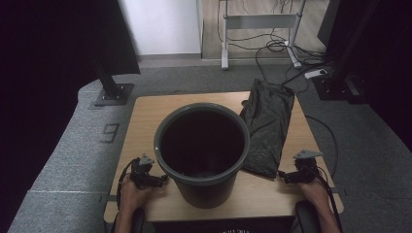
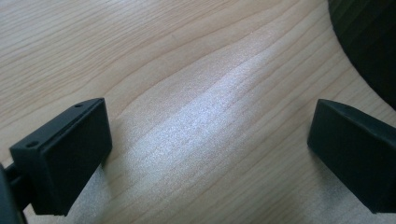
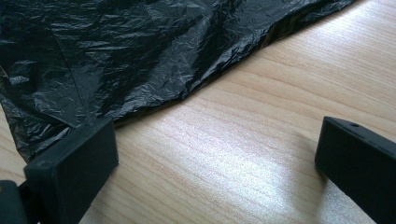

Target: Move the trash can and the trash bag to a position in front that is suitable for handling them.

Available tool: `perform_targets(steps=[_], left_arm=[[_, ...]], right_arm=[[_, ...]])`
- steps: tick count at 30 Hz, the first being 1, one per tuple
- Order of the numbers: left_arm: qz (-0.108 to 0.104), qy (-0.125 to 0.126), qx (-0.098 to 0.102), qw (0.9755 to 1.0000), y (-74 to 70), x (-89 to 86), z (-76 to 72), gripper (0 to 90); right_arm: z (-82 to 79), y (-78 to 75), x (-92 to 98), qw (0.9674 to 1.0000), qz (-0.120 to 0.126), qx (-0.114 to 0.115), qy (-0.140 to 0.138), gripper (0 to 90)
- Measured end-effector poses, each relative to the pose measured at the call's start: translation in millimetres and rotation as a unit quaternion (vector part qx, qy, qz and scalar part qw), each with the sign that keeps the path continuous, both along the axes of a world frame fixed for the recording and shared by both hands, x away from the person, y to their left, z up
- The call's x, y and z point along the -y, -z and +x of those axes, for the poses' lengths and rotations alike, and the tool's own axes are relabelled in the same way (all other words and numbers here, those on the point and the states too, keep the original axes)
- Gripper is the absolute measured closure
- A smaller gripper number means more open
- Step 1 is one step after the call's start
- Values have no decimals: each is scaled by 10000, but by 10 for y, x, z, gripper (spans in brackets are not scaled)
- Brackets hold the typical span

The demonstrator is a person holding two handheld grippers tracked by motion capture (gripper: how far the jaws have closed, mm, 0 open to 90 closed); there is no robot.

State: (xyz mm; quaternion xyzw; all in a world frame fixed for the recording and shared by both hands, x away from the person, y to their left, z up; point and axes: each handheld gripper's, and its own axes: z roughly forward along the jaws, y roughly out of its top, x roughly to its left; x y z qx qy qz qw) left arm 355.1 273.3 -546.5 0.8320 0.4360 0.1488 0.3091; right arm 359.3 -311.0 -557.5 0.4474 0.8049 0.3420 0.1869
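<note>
High view: dark bin (image 1: 201, 145) beside black bag (image 1: 266, 127); both grippers' jaws apart

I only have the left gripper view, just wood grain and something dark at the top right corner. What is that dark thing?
Observer: It is the side of a dark grey waste bin that stands upright in the middle of the wooden table, just right of the left gripper.
Operator: Anything else on the table?
Observer: A crumpled black plastic bag lies flat to the right of the bin.
Operator: Where is the other gripper?
Observer: The right gripper rests near the bag's near corner, jaws wide apart with bare wood between them; one jaw stands at the bag's edge.
</note>
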Motion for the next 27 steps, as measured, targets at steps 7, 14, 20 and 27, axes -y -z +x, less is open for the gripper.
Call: perform_targets(steps=[7, 14, 20, 27], left_arm=[[6, -89, 33, 10000, 5, 6, -19, 0], [-493, -160, -221, 9984, -36, -137, -40, 0], [-614, -196, -18, 9979, -105, -189, -114, 0], [-603, -106, 134, 9980, -203, -166, -207, 0]], right_arm=[[0, 0, 0, 10000, 4, 0, -1, 0], [-4, -1, -7, 10000, 17, -4, 48, 0], [4, -15, 11, 9999, 118, -72, 48, 0], [-40, -136, -45, 10000, 80, -56, -8, 0]])
